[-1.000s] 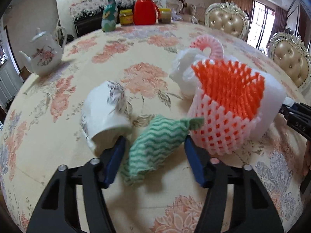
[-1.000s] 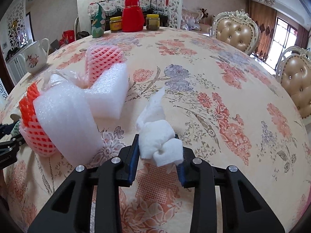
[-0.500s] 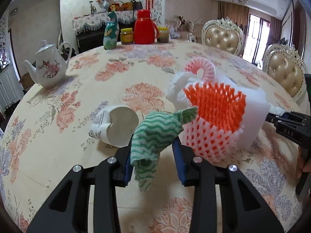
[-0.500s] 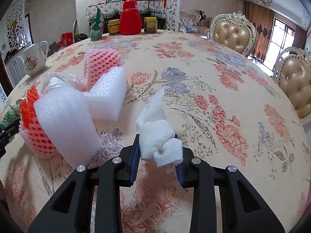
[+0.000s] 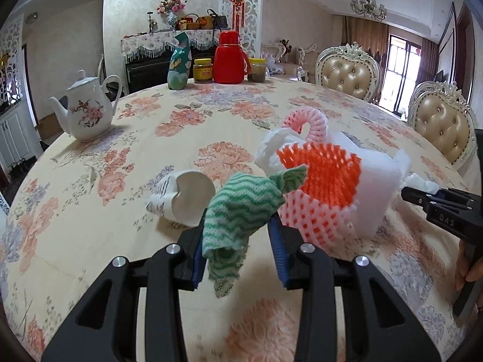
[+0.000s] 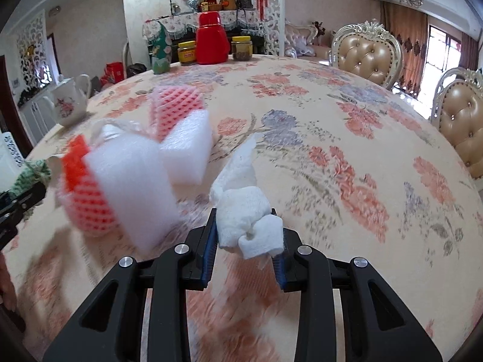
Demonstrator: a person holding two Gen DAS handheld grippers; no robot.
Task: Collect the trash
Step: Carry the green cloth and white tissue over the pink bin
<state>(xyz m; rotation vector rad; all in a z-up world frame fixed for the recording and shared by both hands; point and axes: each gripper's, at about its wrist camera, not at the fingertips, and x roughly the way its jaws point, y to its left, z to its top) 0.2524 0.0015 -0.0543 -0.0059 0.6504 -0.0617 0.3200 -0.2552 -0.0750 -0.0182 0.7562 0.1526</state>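
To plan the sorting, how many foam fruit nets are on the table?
2. The orange-and-pink net lies near the left gripper, against white foam. The pink net lies behind it. Others may hide behind the foam.

Bright daylight throughout, entering from tall curtained windows (image 5: 401, 69) at far right, blown out to white glare. Soft shadows on the floral cream tablecloth (image 5: 151, 138), falling left of the white porcelain teapot (image 5: 87, 113). Left wrist view sharp. Right wrist view smeared by motion blur, strongest across white foam blocks (image 6: 135, 187) and lower cloth pattern. Heavy fisheye curving; black vignette in corners.
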